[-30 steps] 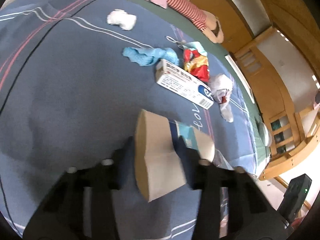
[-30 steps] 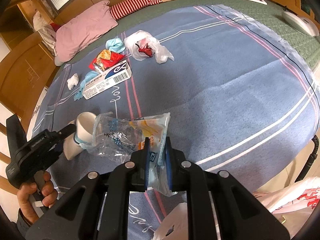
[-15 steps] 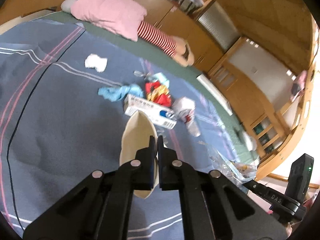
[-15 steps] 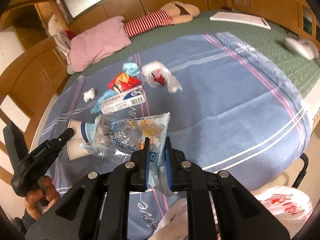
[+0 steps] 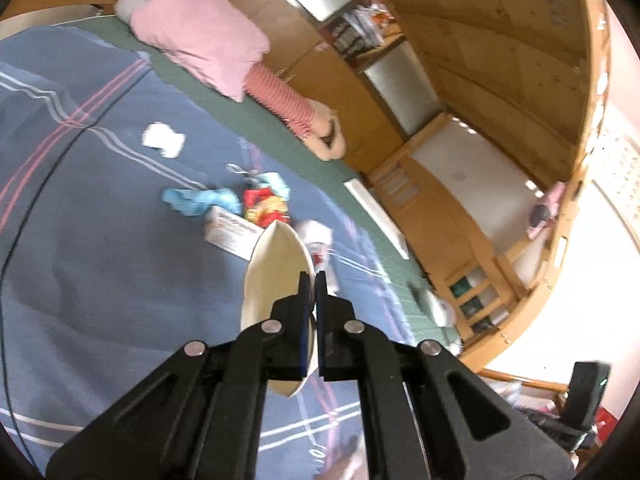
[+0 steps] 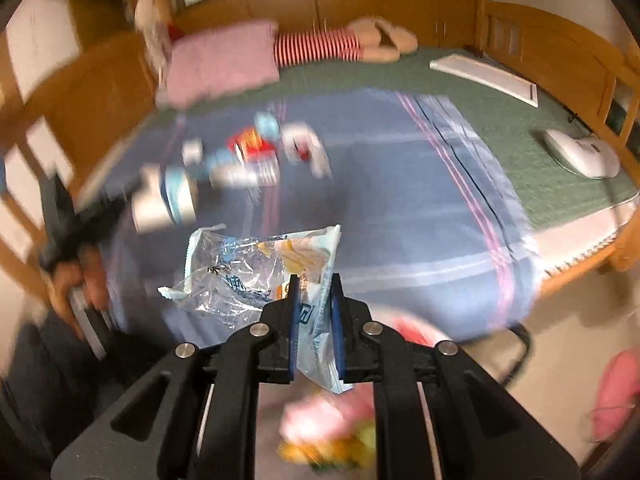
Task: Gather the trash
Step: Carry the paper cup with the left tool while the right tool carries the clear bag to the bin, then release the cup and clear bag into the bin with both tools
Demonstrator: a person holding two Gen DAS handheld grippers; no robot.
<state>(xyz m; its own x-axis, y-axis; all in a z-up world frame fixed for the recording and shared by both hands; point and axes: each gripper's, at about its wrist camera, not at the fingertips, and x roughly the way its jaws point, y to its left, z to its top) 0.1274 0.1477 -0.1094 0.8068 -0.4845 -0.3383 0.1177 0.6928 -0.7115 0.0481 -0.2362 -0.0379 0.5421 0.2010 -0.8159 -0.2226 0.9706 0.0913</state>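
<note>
Two pieces of trash were in hand and off the bed at this frame, neither binned yet. Left gripper point(image 5: 311, 280) had its fingers pinched nearly together on the rim wall of a squashed paper cup point(image 5: 276, 280), held up in the air over the blue blanket point(image 5: 100, 280). Right gripper point(image 6: 314, 286) was clamped narrow on a crumpled clear plastic wrapper point(image 6: 248, 268), also lifted, out past the bed's near edge.

Below the right gripper, a blurred pink and yellow shape point(image 6: 324, 432) sat low in the view. Probably the collection bag, but too smeared to confirm.

Left on the blanket, clustered mid-bed:
- white printed carton point(image 5: 230, 232)
- red snack packet point(image 5: 266, 208)
- light blue crumpled piece point(image 5: 196, 200)
- white plastic bag with something red inside point(image 5: 318, 240)
- white tissue wad point(image 5: 162, 142), apart from the cluster, nearer the pink pillow point(image 5: 200, 36)

My estimate: under halfway. Two items still needed dropping, then at least five more picks. The right wrist view was motion-blurred, so the count there is rough.
</note>
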